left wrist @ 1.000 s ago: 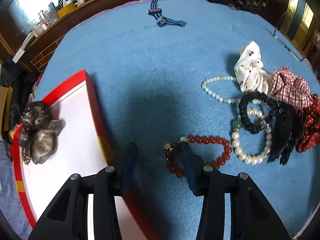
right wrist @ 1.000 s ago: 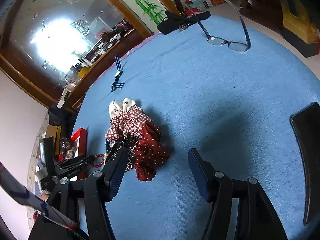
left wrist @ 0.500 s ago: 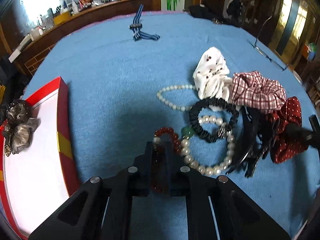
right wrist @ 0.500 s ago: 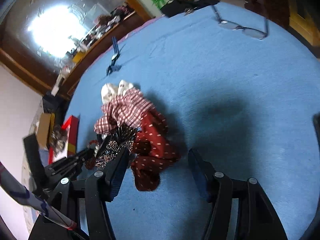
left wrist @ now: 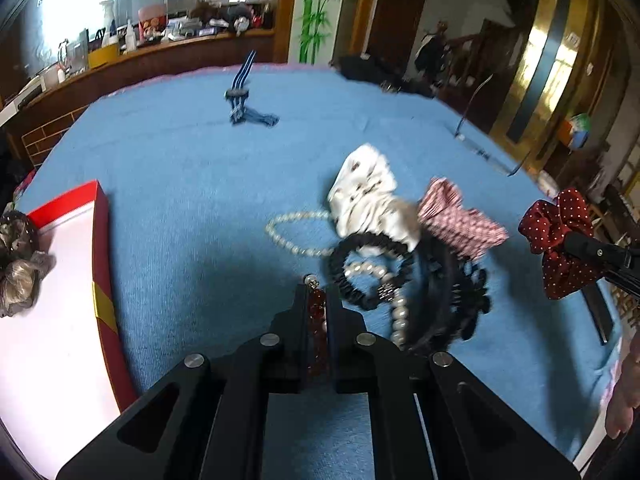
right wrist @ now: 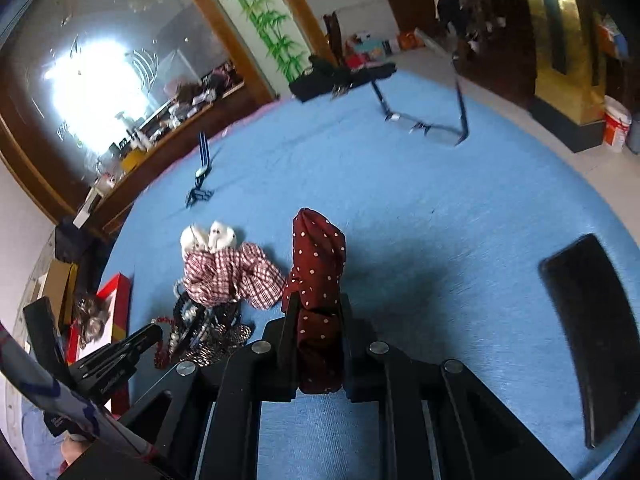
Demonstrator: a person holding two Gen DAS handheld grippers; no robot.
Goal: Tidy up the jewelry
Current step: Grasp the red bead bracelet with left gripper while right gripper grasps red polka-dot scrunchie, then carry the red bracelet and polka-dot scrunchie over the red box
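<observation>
The left hand-held gripper was pressed together on the red bead bracelet, which showed as a strip of dark red beads between its fingers, raised above the blue tabletop. Just right of it lay the pile: a black scrunchie ringing part of a pearl bracelet, a black hair clip, a pearl strand, a white scrunchie and a checked scrunchie. The red-edged tray sat at the left with a grey-brown scrunchie on its white floor.

The right hand-held gripper pinched the red dotted scrunchie, lifted off the tabletop just right of the pile. Eyeglasses and a striped blue strap lay well apart toward the far edge, and a black phone lay at the right.
</observation>
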